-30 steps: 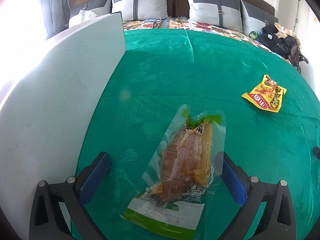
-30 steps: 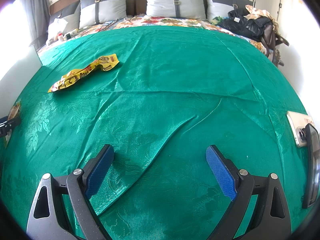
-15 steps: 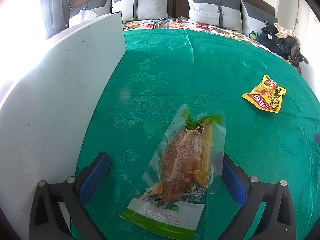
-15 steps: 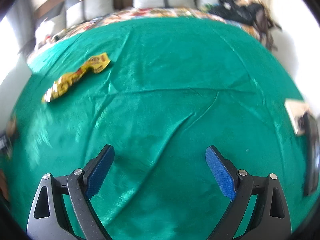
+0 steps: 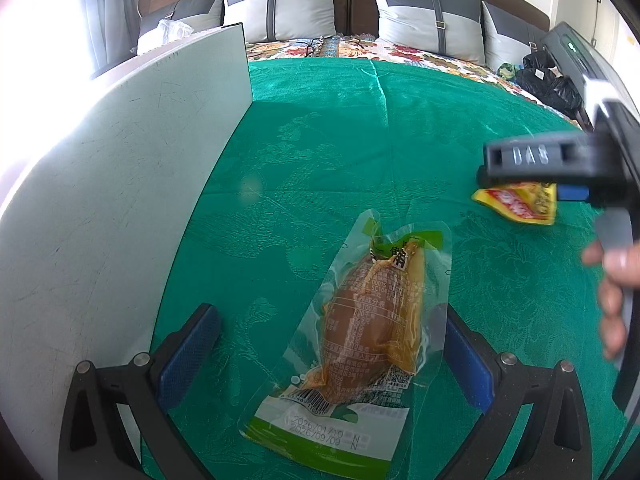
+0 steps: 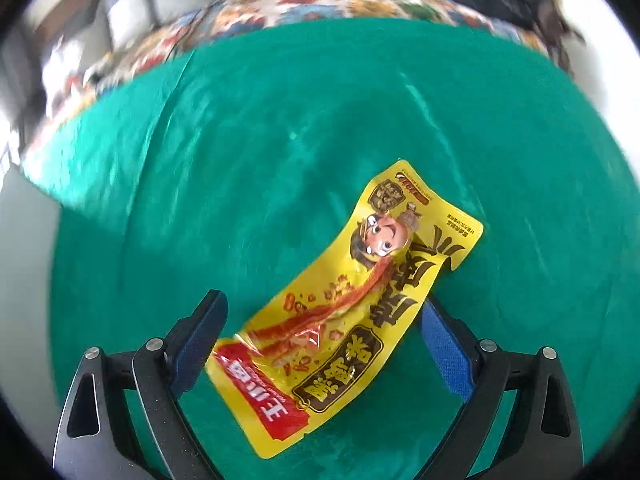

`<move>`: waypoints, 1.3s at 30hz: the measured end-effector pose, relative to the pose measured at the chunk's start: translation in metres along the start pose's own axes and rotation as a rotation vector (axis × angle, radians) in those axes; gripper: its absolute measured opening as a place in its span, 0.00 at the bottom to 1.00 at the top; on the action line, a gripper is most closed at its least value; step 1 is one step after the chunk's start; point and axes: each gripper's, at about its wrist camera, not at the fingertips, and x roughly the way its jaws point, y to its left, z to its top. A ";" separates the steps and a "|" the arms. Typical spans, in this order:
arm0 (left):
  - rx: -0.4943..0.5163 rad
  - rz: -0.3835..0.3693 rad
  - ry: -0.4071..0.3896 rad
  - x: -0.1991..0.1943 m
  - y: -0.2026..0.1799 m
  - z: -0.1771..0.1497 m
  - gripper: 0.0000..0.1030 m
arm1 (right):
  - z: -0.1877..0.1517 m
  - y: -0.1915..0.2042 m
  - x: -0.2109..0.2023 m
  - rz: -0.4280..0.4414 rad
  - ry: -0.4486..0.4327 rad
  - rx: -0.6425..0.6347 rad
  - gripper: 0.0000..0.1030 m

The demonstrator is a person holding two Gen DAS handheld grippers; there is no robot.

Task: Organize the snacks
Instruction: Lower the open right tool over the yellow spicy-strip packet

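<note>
Left wrist view: the left tongs [image 5: 332, 354] hang wide open, blue pads apart, low over the green patterned bedspread [image 5: 320, 152]. Between the pads lies the clear vacuum-sealed pouch with a brown meat piece and a green-and-white label end [image 5: 360, 336], flat on the bedspread, label end nearest the camera; its right edge is just beside the right pad, contact unclear. A white flat board [image 5: 100, 200] stands upright along the left side of the bedspread. Grey-and-white pillows [image 5: 280, 4] line the dark headboard at the back. At right, the right tongs [image 5: 536, 160] show from the side, a person's hand [image 5: 612, 292] on the handle; under them part of the yellow-and-red foil snack packet [image 5: 520, 206] rests on the bedspread, well apart from the clear pouch.

Right wrist view: blurred at the edges. The right tongs [image 6: 324, 344] are spread open above the yellow-and-red foil snack packet [image 6: 352, 312], which lies flat and diagonal on the bedspread [image 6: 280, 120], red end toward the left pad, cartoon-face end up and right. The packet sits between the pads; whether either pad touches it cannot be told.
</note>
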 end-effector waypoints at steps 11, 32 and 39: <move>0.000 0.001 -0.001 -0.001 -0.001 -0.002 1.00 | -0.101 -0.062 -0.055 0.216 0.015 -0.301 0.64; -0.001 0.000 -0.001 -0.001 0.000 -0.002 1.00 | -0.185 -0.103 -0.080 0.202 -0.174 -0.300 0.92; -0.001 0.000 -0.001 -0.001 0.000 -0.002 1.00 | -0.184 -0.103 -0.080 0.202 -0.173 -0.300 0.92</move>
